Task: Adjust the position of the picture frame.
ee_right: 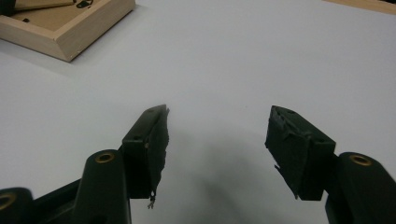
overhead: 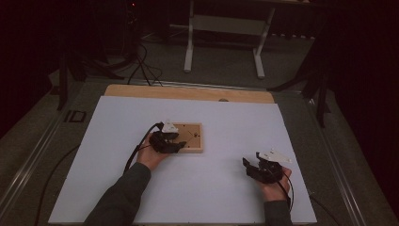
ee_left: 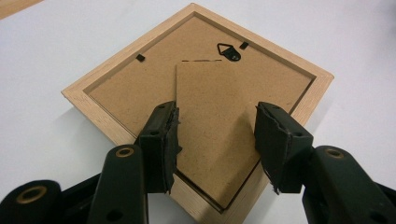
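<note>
Dark grey long sleeves cover both forearms. Each hand carries a black two-jaw gripper, left gripper [overhead: 181, 142] and right gripper [overhead: 246, 165], topped by a pale grey three-cornered plate and trailing a black cable. The black fingers [ee_left: 161, 140] wear ragged, frayed rubber pads, with brass-ringed rivets at their pivots

From the right gripper view, the right gripper [ee_right: 217, 140] has its two black jaws rising from six o'clock, standing well apart with nothing between them but the bare white table [ee_right: 243, 56]. The jaw pads [ee_right: 159, 144] look frayed at their edges. Up at ten to eleven o'clock a corner of the wooden picture frame [ee_right: 70, 32] lies back-side up on the table, well apart from the jaws. A strip of tan wood [ee_right: 369, 3] shows at one o'clock.
</note>
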